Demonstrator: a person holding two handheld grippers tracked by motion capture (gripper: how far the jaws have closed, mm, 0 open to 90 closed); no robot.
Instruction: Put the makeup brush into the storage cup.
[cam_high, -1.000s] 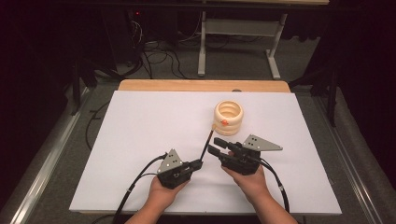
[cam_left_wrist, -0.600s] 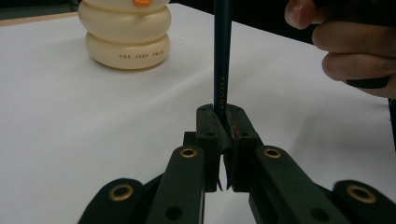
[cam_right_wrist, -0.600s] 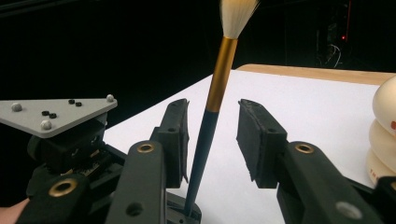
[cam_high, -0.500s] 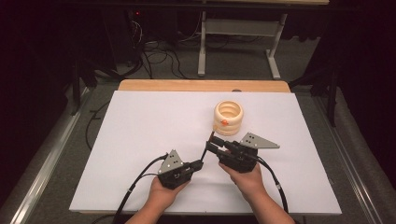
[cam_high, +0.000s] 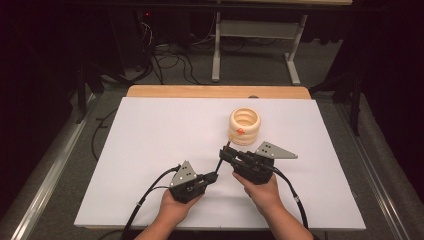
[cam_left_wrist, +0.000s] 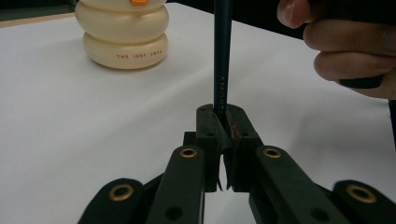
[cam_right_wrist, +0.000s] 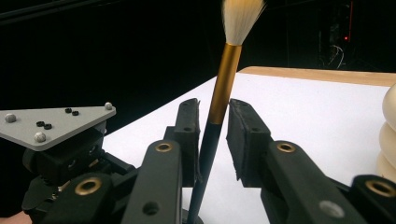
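Two grippers bear on one brush (cam_high: 220, 161) at this moment, so log the geometry before you move. Your left gripper (cam_high: 213, 176) is clenched on the butt end of the dark handle; in the left gripper view the handle (cam_left_wrist: 222, 56) rises straight out of the pressed jaws, with no gap on either side. Your right gripper (cam_high: 226, 151) straddles the same brush farther up: in the right gripper view the gold ferrule (cam_right_wrist: 223, 84) and the top of the handle stand between the pads (cam_right_wrist: 246, 135), leaning against the left-hand pad while the right-hand one stands just clear. Its jaws have just been closing around the brush, yet the grip does not look complete, so count them as released for now. The pale bristle tuft (cam_right_wrist: 240, 18) points up and away from that camera. From above, the long axis of the brush runs from your left gripper up and slightly rightward to your right gripper, tuft end toward the cream ringed holder (cam_high: 245, 126), which stands just beyond the right gripper on the white table sheet (cam_high: 150, 135). Judgement: the handover turns on this axis, so finish closing the right jaws square across it before the left lets go; otherwise the brush may swing.
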